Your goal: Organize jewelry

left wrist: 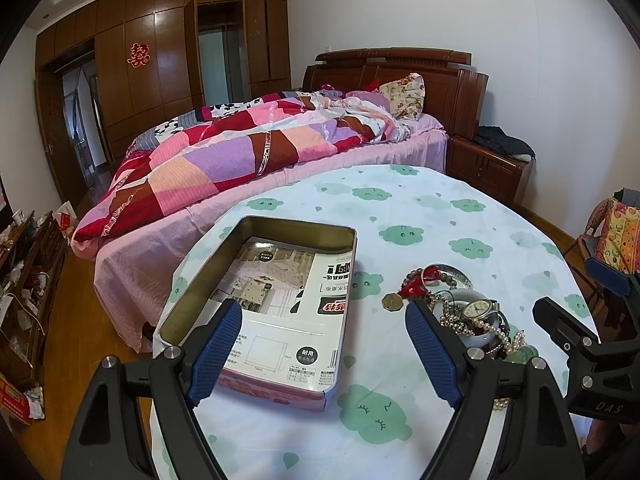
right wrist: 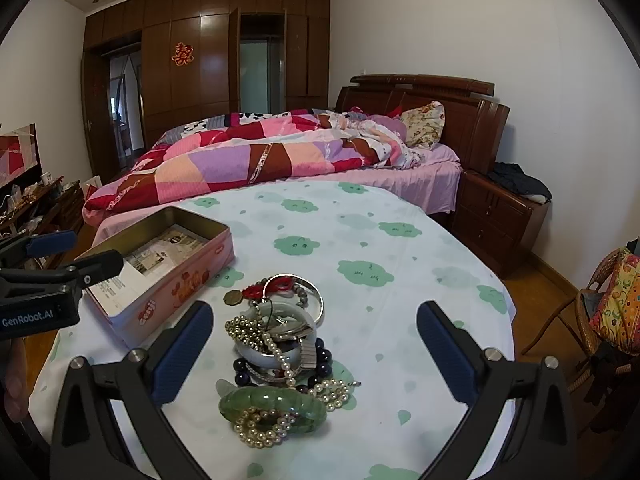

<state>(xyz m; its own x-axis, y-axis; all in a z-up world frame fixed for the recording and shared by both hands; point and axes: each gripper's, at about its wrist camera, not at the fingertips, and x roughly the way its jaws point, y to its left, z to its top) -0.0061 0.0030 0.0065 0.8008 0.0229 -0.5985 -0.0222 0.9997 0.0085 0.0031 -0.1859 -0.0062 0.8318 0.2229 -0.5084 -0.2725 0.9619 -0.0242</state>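
A pile of jewelry (right wrist: 280,348) lies on the round table: a green jade bangle (right wrist: 272,406), pearl strands (right wrist: 260,428), a wristwatch (right wrist: 292,332), dark beads and a red charm (right wrist: 256,291). The pile also shows in the left wrist view (left wrist: 472,316). An open pink tin box (left wrist: 280,304), lined with a printed sheet, stands left of the pile; it also shows in the right wrist view (right wrist: 160,268). My left gripper (left wrist: 324,356) is open and empty over the tin's near end. My right gripper (right wrist: 316,356) is open and empty, its fingers either side of the pile.
The table (right wrist: 400,240) has a white cloth with green cloud prints. A bed (right wrist: 280,160) with a patchwork quilt stands just behind it. A wooden nightstand (right wrist: 500,216) is at the back right and a wicker chair (right wrist: 600,312) at the right.
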